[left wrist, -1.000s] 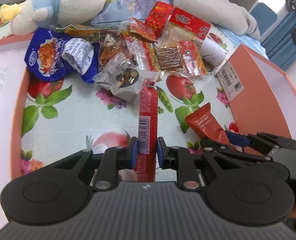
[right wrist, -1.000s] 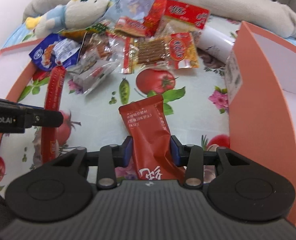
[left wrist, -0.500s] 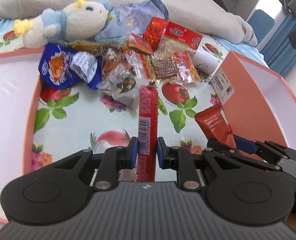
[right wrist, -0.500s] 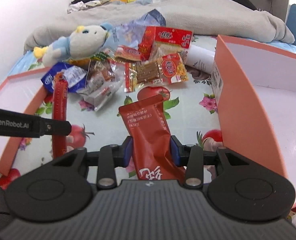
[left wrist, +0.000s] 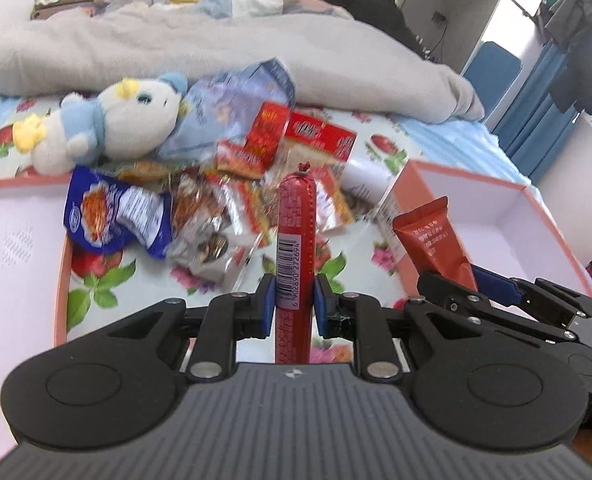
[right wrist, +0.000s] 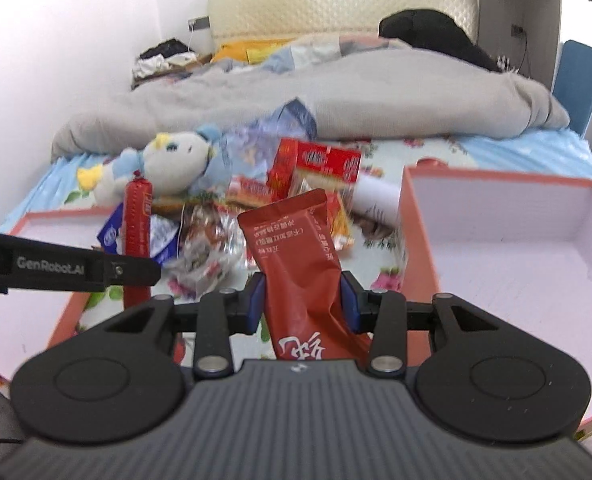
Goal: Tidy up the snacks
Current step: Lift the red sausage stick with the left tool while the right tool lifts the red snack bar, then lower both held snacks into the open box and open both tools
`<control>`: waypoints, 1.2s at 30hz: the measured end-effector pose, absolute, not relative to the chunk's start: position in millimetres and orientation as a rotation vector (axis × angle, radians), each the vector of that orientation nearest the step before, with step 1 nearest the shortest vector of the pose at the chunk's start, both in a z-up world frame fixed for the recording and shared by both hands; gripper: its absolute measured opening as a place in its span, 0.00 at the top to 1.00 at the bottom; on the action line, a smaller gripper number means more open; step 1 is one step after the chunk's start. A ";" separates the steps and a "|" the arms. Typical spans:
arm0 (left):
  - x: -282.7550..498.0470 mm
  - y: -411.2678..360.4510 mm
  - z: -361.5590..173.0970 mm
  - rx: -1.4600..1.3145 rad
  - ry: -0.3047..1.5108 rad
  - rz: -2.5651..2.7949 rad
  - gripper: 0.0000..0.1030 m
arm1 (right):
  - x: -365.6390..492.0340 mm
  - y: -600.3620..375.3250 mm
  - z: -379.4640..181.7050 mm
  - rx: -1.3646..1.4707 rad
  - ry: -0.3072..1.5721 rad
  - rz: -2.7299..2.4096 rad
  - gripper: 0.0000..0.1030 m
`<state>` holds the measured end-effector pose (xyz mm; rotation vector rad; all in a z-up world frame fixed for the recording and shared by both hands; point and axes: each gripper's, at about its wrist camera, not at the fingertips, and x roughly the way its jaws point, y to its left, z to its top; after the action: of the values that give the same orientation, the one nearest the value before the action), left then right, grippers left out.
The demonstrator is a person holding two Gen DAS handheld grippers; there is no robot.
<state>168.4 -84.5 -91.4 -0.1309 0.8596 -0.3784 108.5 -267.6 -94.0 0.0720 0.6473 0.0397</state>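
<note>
Gripping a red sausage stick [left wrist: 295,240] in my left gripper [left wrist: 294,307]: smooth glossy cylinder, crimped tip, white barcode label, blue pads clamping both sides near its lower end. It is sticking up above the floral sheet [left wrist: 103,280], clear of it. My right gripper [right wrist: 302,300] is pinching a flat rust-red foil sachet [right wrist: 296,248], matte and creased, printed text on its face, top edge straight and serrated. Both items are hanging in the air over the gap between two boxes. Snack pile [left wrist: 231,184] is lying farther out on the sheet: crinkly clear wrappers, a blue plastic pouch [left wrist: 111,216], red printed packets, a white cylinder just beside the right box. Fuzzy plush toy [left wrist: 119,120] is lying behind the pile, touching it. Orange-edged box with white inside [right wrist: 516,248] is sitting to the right, open-topped, rigid cardboard walls; a second one [left wrist: 11,240] is sitting to the left. Soft grey quilt [right wrist: 336,92] is bunching up behind everything.
</note>
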 end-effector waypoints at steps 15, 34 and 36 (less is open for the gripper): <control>174.7 -108.4 -20.1 -0.157 0.747 -0.437 0.77 | 110.0 -292.2 -37.4 0.050 0.526 0.004 0.59; 196.9 -212.1 9.1 -0.150 0.749 -0.599 0.77 | 110.7 -373.5 -11.7 0.068 0.503 -0.162 0.59; 199.5 -226.0 5.1 -0.143 0.764 -0.611 0.77 | 112.2 -383.9 -17.6 0.081 0.525 -0.179 0.59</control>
<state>199.5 -226.0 5.1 -0.1426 0.7637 -0.6108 112.2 -383.9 -17.6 0.0812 0.5253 -0.1793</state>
